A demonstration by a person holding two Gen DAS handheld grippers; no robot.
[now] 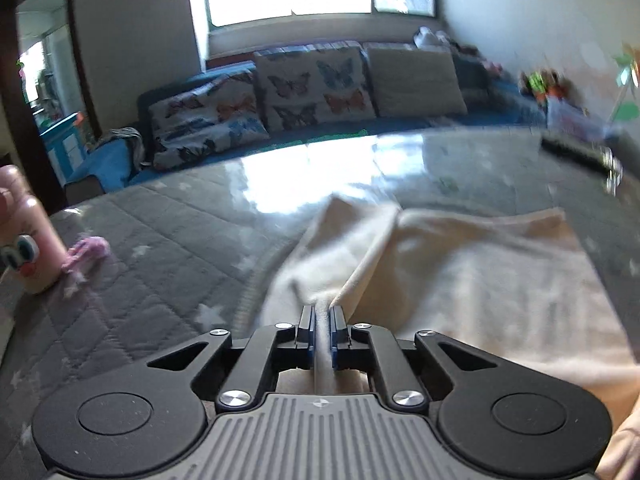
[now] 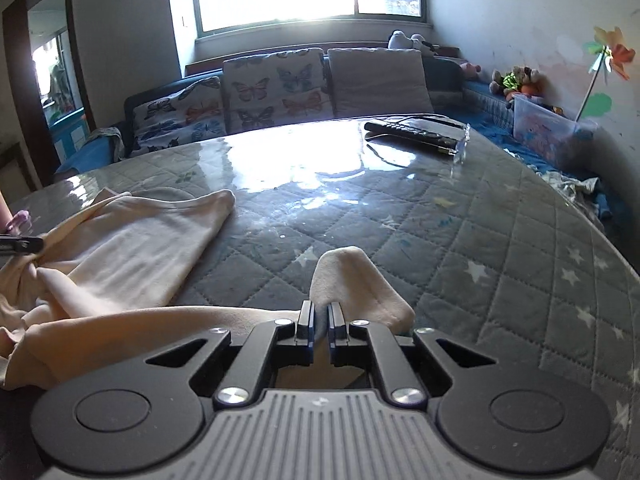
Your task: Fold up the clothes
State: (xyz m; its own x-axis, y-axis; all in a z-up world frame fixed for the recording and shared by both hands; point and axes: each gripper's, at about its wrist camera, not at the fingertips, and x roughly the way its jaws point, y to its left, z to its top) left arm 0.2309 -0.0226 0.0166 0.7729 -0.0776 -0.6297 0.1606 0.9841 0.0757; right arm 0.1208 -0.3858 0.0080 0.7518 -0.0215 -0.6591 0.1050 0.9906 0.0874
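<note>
Cloth [image 1: 460,280], cream and soft, lies on the gray surface [image 1: 160,248]. We pinch it with both tools. Our left tool [image 1: 322,318] is pressed on a bunched fold. Our right tool [image 2: 319,314] nips a corner that sticks up at 12 o'clock. We think it is light and floppy and will sag, so corners and edges are best to hold.

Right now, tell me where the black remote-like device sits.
In the right wrist view, the black device lies at the table's far right, in front of the sofa cushions.
</note>
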